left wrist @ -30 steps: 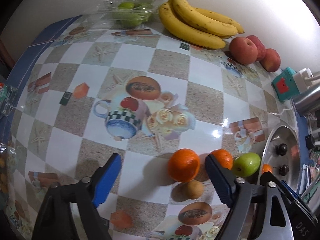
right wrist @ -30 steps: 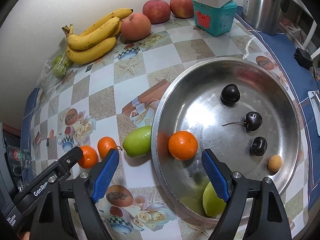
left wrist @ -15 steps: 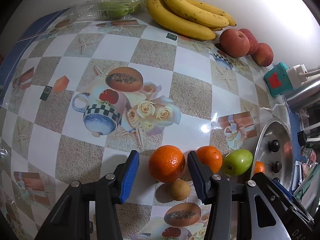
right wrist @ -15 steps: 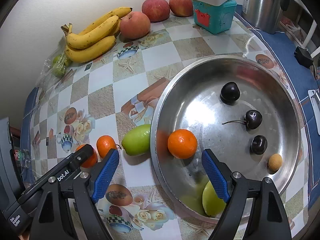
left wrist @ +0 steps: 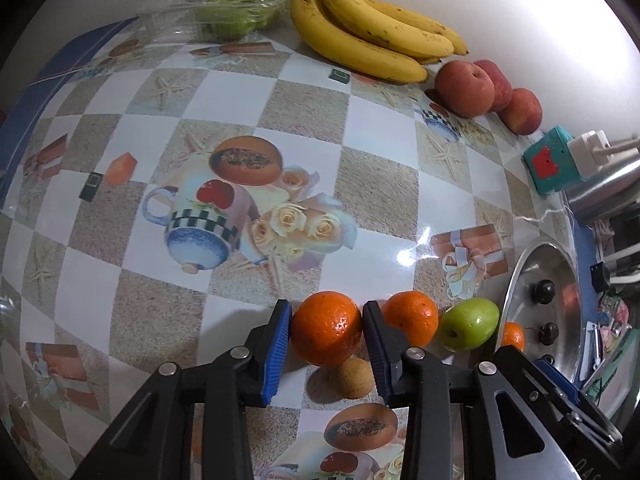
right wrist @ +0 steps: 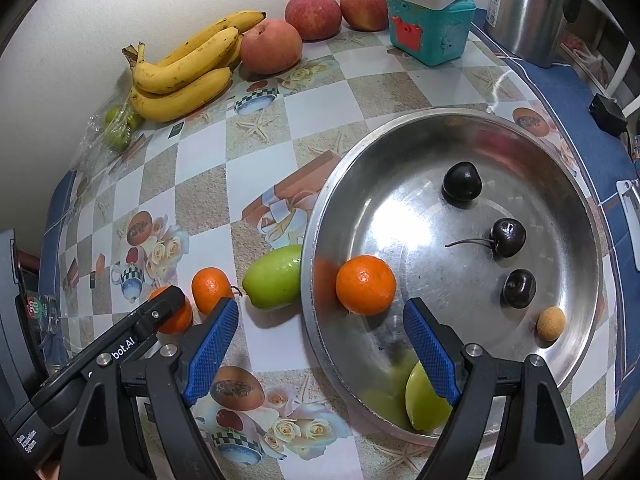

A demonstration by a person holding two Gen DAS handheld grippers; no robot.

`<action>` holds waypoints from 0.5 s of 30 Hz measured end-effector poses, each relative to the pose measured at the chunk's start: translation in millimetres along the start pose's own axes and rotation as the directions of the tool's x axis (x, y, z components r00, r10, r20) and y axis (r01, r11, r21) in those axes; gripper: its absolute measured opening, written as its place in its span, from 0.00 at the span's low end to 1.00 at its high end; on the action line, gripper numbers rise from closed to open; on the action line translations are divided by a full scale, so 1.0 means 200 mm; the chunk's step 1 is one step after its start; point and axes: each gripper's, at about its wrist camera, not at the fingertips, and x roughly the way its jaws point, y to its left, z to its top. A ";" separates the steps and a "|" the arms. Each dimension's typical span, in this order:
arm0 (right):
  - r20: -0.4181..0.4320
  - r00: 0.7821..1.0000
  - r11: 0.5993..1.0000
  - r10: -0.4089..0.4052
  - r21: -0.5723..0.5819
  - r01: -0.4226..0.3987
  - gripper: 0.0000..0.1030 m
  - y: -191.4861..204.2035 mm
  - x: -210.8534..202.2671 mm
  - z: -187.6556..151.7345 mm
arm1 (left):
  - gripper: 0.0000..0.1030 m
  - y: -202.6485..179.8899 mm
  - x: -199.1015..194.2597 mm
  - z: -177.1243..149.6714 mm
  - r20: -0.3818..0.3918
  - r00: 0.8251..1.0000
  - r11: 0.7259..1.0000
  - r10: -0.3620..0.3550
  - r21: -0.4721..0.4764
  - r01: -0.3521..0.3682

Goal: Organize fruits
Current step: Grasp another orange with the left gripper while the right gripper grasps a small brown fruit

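Observation:
My left gripper (left wrist: 326,309) is closing, and its blue pads touch both sides of an orange (left wrist: 326,330) that rests on the patterned tablecloth. A second orange (left wrist: 412,316), a green fruit (left wrist: 468,324) and a small tan fruit (left wrist: 354,378) lie close beside it. My right gripper (right wrist: 320,314) hangs open over the near rim of the steel bowl (right wrist: 440,116), with nothing between its pads. Inside the bowl are an orange (right wrist: 366,285), three dark cherries (right wrist: 508,237), a tan fruit (right wrist: 551,323) and a green fruit (right wrist: 424,404).
Bananas (right wrist: 188,70) and three red apples (right wrist: 272,46) lie along the back wall, with bagged green fruit (left wrist: 232,12) at the far left. A teal box (right wrist: 430,26) and a steel kettle (right wrist: 528,8) stand behind the bowl.
The left jaws have narrowed from wide apart to touching the orange on both sides. The right gripper and the bowl's fruit have stayed put.

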 end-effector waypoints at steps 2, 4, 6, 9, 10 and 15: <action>-0.001 1.000 1.000 -0.001 -0.008 0.001 0.83 0.01 0.00 0.00 | 0.38 0.02 -0.02 0.00 0.011 1.000 1.000 0.014 -0.015 -0.013; 0.006 1.000 1.000 0.001 -0.014 -0.001 0.83 0.01 0.00 0.00 | 0.38 0.06 -0.06 0.01 0.031 0.999 0.999 0.026 -0.045 -0.025; 0.019 1.000 1.000 0.003 -0.024 -0.002 0.83 0.03 -0.01 -0.01 | 0.38 0.11 -0.10 0.01 0.051 0.998 0.997 0.039 -0.070 -0.035; 0.033 0.999 0.998 0.020 -0.053 -0.018 0.83 0.07 -0.02 -0.01 | 0.38 0.18 -0.16 0.02 0.081 0.995 0.993 0.064 -0.106 -0.055; 0.028 0.999 0.997 0.029 -0.066 -0.027 0.83 0.09 -0.02 -0.01 | 0.38 0.20 -0.18 0.03 0.088 0.994 0.991 0.068 -0.118 -0.057; -0.022 0.998 0.985 0.059 -0.159 -0.062 0.83 0.22 0.01 -0.04 | 0.38 0.33 -0.27 0.03 0.121 0.988 0.979 0.095 -0.194 -0.070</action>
